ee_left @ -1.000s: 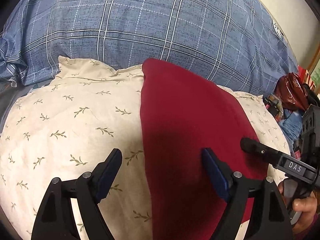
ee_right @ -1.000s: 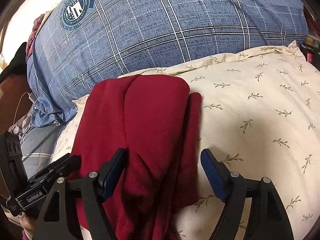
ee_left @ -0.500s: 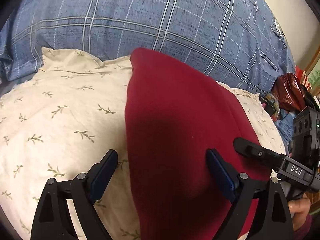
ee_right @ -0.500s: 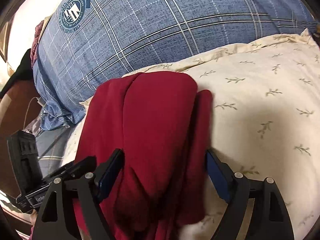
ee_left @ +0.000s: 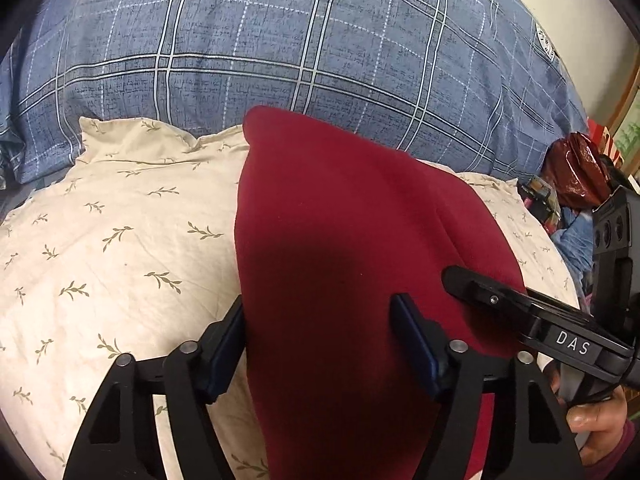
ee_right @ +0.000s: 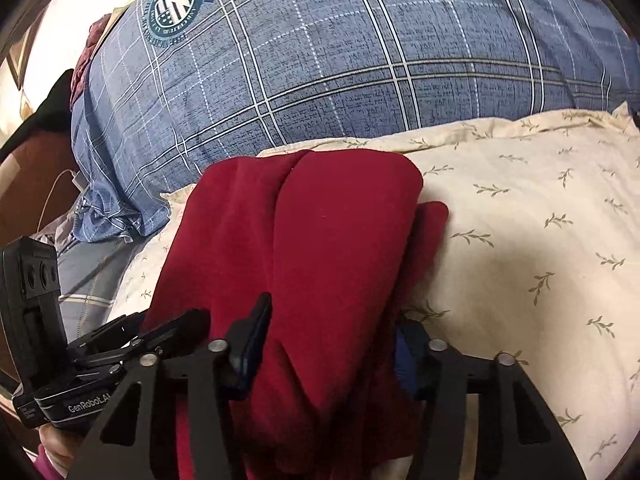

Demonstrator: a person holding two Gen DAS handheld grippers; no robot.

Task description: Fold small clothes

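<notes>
Left wrist view: left gripper (ee_left: 320, 344) jaws spread, straddling near edge of folded dark red garment (ee_left: 344, 240), which lies on cream leaf-print pillow (ee_left: 120, 248) toward its right side; blue plaid pillow (ee_left: 320, 40) behind. Right gripper (ee_left: 520, 304) tip touches garment's right edge. Right wrist view: right gripper (ee_right: 328, 344) jaws apart around bunched garment (ee_right: 320, 232) near pillow's (ee_right: 540, 220) left edge, fabric between the pads.

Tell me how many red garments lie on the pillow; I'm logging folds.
1: a dark red garment, folded lengthwise, lies on the leaf-print pillow between both claws. Others may be hidden beneath it.
</notes>
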